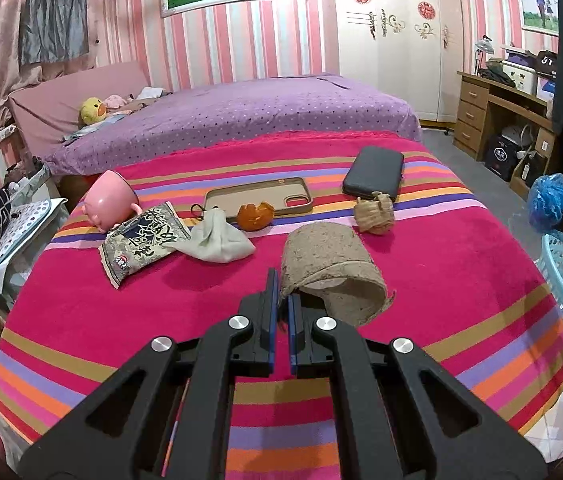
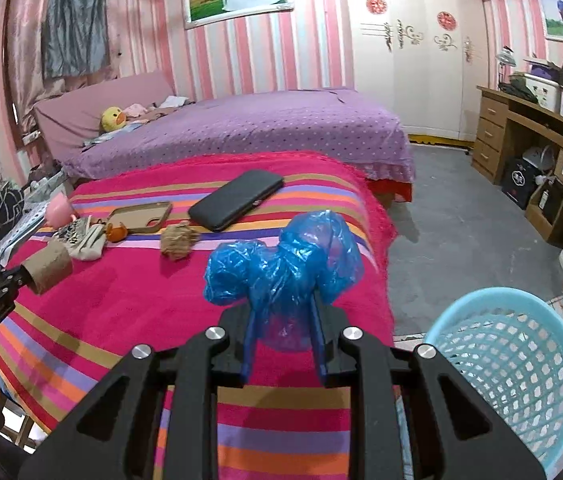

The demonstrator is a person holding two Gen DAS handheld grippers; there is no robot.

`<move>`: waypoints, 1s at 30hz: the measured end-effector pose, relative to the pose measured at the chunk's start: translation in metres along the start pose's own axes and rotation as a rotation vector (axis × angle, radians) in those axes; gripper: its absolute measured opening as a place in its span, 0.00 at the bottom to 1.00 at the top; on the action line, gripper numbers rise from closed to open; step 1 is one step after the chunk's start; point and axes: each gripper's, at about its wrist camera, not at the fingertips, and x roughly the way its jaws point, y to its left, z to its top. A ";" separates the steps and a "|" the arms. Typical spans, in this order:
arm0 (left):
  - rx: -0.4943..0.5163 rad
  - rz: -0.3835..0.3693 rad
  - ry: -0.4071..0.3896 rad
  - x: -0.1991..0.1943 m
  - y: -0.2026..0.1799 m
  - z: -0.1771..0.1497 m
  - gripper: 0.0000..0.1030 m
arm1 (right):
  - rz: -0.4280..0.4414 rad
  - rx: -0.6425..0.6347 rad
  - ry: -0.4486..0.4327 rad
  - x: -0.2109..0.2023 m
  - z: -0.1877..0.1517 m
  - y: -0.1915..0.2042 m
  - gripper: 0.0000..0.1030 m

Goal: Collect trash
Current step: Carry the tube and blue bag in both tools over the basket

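bare pink blanket (image 1: 461, 280) runs round the left gripper (image 1: 282, 296), its jaws clamped on the wall of a grey-brown cardboard tube (image 1: 331, 264) lying on its side. from 10 o'clock across: pink cup (image 1: 107, 200), snack wrapper (image 1: 141, 244), grey cloth (image 1: 217, 236), orange peel (image 1: 254, 214), phone case (image 1: 257, 200), tan paper ball (image 1: 375, 212), black case (image 1: 373, 176). right gripper (image 2: 283, 320) jaws pinch a crinkled blue plastic bag (image 2: 281, 260) near the bed's edge; pale blue mesh basket (image 2: 521, 360) at 4 o'clock on open floor.
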 end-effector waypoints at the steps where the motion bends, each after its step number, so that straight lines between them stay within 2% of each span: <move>1: -0.003 0.002 -0.001 0.000 -0.002 0.000 0.03 | -0.003 0.001 -0.004 -0.002 0.000 -0.003 0.22; 12: 0.020 0.012 -0.023 -0.004 -0.037 0.003 0.03 | -0.030 0.006 -0.021 -0.018 -0.005 -0.034 0.22; 19: 0.063 -0.023 -0.062 -0.016 -0.080 0.018 0.03 | -0.074 0.049 -0.046 -0.033 -0.006 -0.070 0.22; 24: 0.076 -0.070 -0.062 -0.015 -0.116 0.025 0.02 | -0.095 0.085 -0.062 -0.042 -0.009 -0.103 0.22; 30: 0.107 -0.131 -0.084 -0.016 -0.165 0.039 0.02 | -0.160 0.121 -0.069 -0.052 -0.018 -0.146 0.22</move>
